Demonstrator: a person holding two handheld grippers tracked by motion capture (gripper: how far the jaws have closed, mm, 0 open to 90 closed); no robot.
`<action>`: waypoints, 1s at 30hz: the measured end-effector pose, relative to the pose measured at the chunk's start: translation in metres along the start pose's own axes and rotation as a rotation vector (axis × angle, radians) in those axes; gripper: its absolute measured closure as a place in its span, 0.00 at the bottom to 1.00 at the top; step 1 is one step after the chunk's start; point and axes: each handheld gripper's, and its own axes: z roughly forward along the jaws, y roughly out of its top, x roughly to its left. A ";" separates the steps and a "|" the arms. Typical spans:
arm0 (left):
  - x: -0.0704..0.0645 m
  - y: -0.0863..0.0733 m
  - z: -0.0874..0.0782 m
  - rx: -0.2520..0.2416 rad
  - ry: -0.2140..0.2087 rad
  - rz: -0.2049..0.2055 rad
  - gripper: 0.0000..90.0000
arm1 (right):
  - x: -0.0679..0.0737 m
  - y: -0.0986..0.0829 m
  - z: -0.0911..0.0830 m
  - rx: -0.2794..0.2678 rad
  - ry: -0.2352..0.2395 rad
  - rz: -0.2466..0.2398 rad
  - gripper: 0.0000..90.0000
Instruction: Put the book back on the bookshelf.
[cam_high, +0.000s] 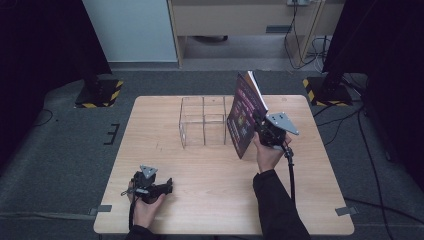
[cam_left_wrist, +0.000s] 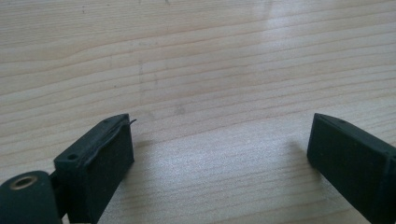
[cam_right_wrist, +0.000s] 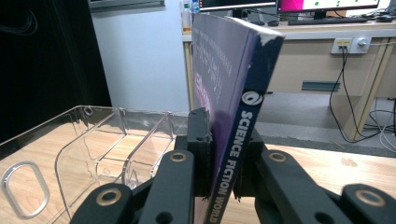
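The left gripper (cam_high: 167, 186) rests low on the wooden table (cam_high: 210, 200), jaws spread wide over bare wood. Right of it, the clear plastic organizer (cam_high: 202, 121) has walls that are hard to trace. Just right of that, the right gripper (cam_high: 256, 124) clamps a purple book (cam_high: 245, 112), spine reading "SCIENCE FICTION WORLD", tilted above the tabletop. Grey carpet surrounds the table.

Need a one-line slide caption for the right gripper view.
Right gripper clamps an upright Science Fiction World book by its spine, beside a clear acrylic divided organizer.
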 end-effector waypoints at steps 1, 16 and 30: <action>0.000 0.000 0.000 0.000 0.000 0.000 0.07 | 0.000 0.000 0.000 -0.001 -0.004 -0.001 0.90; 0.000 0.000 0.000 0.000 0.000 0.000 0.07 | 0.007 -0.002 -0.004 -0.026 -0.055 -0.018 0.91; 0.000 0.000 0.000 0.000 0.000 0.000 0.07 | 0.003 -0.002 -0.005 -0.007 -0.043 -0.037 0.87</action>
